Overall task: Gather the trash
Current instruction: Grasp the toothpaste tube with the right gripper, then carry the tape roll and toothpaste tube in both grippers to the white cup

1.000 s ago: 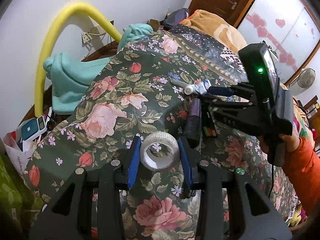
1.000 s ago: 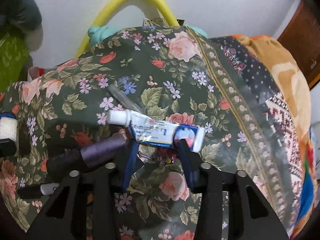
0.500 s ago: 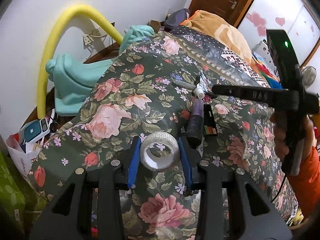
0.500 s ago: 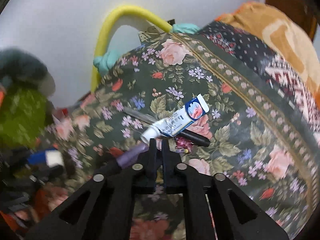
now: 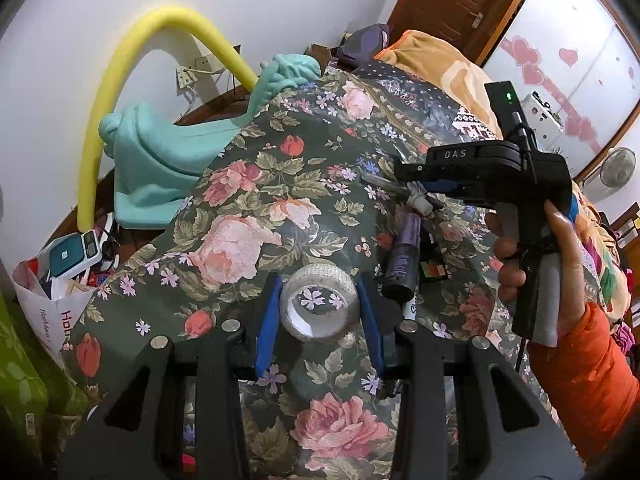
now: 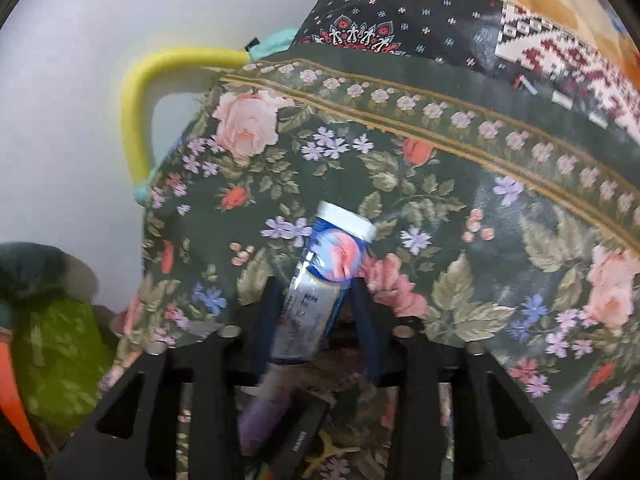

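- My left tool has the roll of white tape between its blue pads; the pads sit against the roll's two sides, clamped on it, with the jaws partly apart around its width.
- The roll stands on its edge on the flowered bedcover, its hole facing me.
- My right tool has the white-and-blue tube between its fingers, the tube running lengthwise along the gap with its flat crimped end pointing away from me. The jaws are opening; I cannot tell whether the pads press on the tube.
- From the left wrist view I see the right tool held by a hand in an orange sleeve, its tips down at the tube's white cap.
- Just beside the roll lie a purple cylinder, a marker and a small dark packet.
- A yellow foam tube arches against the wall beyond the bed.
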`<state>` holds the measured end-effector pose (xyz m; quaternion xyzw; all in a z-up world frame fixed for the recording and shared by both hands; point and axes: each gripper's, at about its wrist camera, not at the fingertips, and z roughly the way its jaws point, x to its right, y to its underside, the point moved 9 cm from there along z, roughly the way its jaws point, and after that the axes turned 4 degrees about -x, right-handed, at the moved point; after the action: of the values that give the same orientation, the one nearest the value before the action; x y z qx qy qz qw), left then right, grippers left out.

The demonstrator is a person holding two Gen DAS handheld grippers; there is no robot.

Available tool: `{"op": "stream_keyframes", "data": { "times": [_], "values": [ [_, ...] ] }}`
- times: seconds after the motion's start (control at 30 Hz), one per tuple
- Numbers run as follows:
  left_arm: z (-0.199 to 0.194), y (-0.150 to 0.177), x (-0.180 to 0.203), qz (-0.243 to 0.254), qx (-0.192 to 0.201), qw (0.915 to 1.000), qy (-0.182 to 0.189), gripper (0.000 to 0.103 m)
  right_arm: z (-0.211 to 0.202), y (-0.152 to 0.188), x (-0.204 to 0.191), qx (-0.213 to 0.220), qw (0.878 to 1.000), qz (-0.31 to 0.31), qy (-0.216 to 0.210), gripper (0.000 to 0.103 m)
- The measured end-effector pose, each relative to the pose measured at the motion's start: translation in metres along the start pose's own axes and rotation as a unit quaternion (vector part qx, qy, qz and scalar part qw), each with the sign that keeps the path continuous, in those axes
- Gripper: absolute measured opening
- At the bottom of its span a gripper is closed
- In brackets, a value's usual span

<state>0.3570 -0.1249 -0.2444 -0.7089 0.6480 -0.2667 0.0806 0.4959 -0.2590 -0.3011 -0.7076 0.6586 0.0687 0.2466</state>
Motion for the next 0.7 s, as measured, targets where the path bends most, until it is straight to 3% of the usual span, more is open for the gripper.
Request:
{"op": "stream_keyframes", "data": {
  "times": [0.37, 0.7],
  "values": [
    [-0.036, -0.007, 0.006, 0.009, 0.025, 0.9996, -0.005, 0.037, -0.073, 0.025, -0.021, 0.052, 0.996, -0.067, 0.026, 0.024],
    [-0.118, -0.003, -0.004, 0.008, 0.073, 0.9968, -0.032, 0.037, -0.141, 0.077, -0.111, 0.09, 0.985, -0.149, 0.011, 0.024]
  ]
}}
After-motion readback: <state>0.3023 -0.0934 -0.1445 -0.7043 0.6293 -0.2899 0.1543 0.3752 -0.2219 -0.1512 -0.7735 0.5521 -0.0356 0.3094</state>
